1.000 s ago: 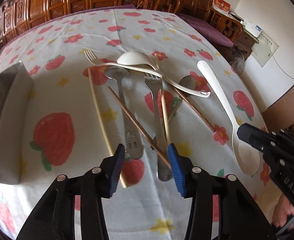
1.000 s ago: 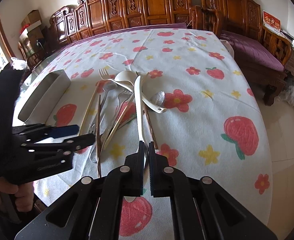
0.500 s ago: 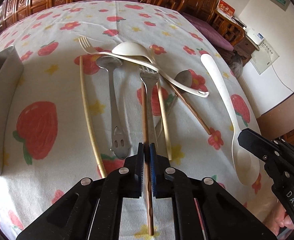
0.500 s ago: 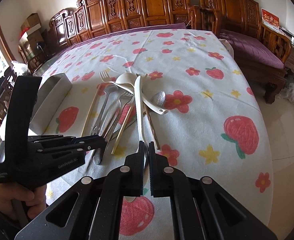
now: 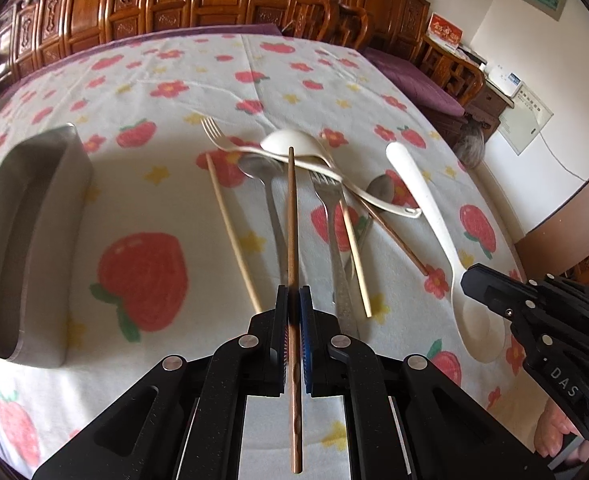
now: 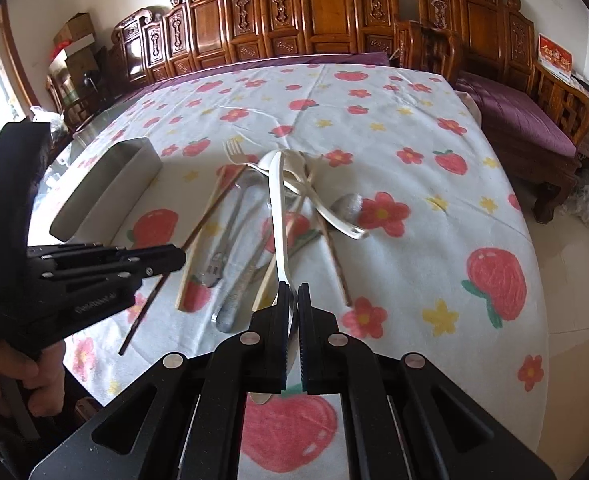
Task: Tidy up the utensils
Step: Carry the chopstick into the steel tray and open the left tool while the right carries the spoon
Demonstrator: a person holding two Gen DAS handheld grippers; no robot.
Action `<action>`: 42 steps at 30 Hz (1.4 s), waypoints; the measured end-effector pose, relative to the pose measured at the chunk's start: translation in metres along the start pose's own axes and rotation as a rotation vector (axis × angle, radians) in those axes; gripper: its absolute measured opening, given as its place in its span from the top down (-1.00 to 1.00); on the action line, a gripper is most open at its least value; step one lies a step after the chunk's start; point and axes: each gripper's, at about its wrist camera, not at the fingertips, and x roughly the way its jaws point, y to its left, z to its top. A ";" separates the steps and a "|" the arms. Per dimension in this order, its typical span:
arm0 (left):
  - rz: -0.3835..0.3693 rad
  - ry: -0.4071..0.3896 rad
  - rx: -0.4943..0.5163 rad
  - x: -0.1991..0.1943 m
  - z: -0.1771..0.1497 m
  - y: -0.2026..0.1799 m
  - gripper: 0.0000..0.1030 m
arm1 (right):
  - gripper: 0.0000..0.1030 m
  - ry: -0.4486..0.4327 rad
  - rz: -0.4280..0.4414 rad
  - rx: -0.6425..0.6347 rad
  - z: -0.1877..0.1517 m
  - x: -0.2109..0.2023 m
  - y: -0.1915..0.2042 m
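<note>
Left wrist view: your left gripper (image 5: 293,312) is clamped on a dark brown chopstick (image 5: 292,232), which runs straight up the middle of the frame, its far tip over the heap of utensils and its near end sticking out behind the pads toward you. It looks lifted clear of the cloth, though its far tip may still touch the pile. To the left lies the steel tray (image 5: 26,240), and nothing can be seen in the part of it that shows. Between tray and gripper a pale chopstick (image 5: 234,232) lies on the strawberry tablecloth (image 5: 142,264). Beyond your fingers the heap is still tangled: a steel spoon (image 5: 270,200), a steel fork (image 5: 330,220), a second pale chopstick (image 5: 354,256), a second brown chopstick (image 5: 394,236), a white fork (image 5: 230,144) and a white ladle (image 5: 294,144) crossing on top. In the right wrist view, your right gripper (image 6: 293,312) is closed on the long white spoon (image 6: 277,216), gripping it near the bowl end, with the handle pointing away over the pile; the same spoon (image 5: 434,224) shows at the right of the left view. The tray (image 6: 110,192) sits well to the left of this gripper, and its inside is not visible from here. By my reading you are near the start: two pieces are in hand, none is seen in the tray, and the rest of the heap still waits to be sorted.
</note>
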 end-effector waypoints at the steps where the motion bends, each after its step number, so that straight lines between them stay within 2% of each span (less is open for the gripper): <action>1: 0.005 -0.011 0.003 -0.006 0.001 0.004 0.91 | 0.89 -0.001 -0.001 -0.007 0.003 0.000 0.005; 13: 0.062 -0.133 -0.025 -0.076 0.020 0.069 0.91 | 0.89 -0.024 0.036 -0.063 0.037 0.002 0.069; 19: 0.087 -0.155 -0.015 -0.095 0.029 0.101 0.91 | 0.90 -0.028 0.057 -0.104 0.047 0.008 0.105; 32: 0.148 -0.152 0.062 -0.084 0.046 0.163 0.91 | 0.89 -0.017 0.099 -0.122 0.058 0.044 0.154; 42: 0.184 -0.120 0.064 -0.069 0.030 0.193 0.91 | 0.89 -0.024 0.128 -0.135 0.073 0.059 0.176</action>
